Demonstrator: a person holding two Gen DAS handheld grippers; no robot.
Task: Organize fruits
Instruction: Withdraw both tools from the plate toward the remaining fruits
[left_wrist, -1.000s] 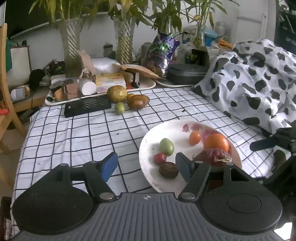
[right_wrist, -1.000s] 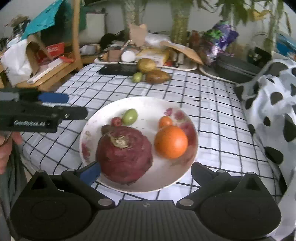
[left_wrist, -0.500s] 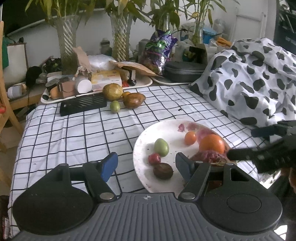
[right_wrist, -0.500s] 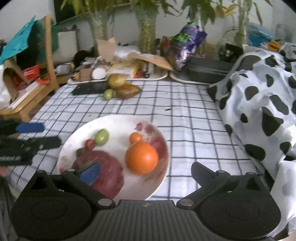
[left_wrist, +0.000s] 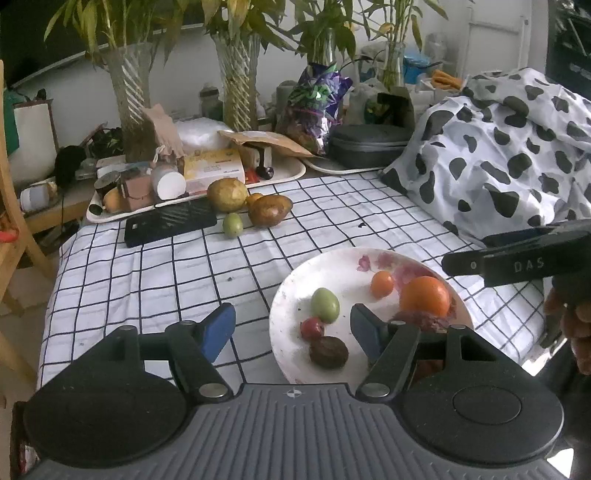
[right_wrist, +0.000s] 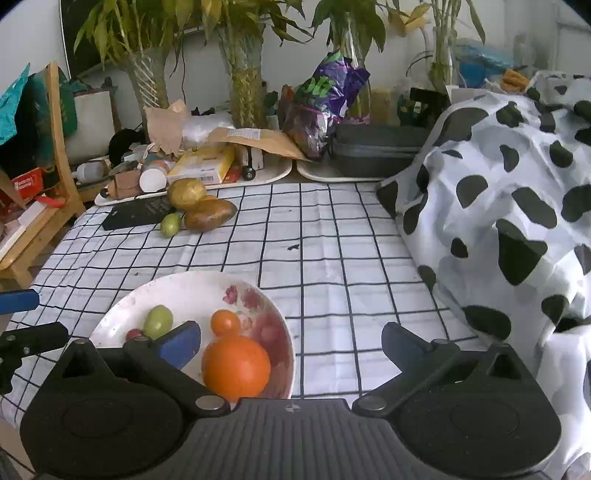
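Left gripper (left_wrist: 291, 328): jaws spread, holding nothing.
Right gripper (right_wrist: 291, 343): jaws spread, holding nothing.
Floral plate (right_wrist: 122, 306): carries orange (right_wrist: 236, 367) and small fruits.
Far fruits (right_wrist: 199, 210): beside black tray (right_wrist: 133, 216).

Checked tablecloth (left_wrist: 155, 273) carries plate (left_wrist: 291, 295), black case (left_wrist: 170, 223), loose fruits (left_wrist: 266, 210)
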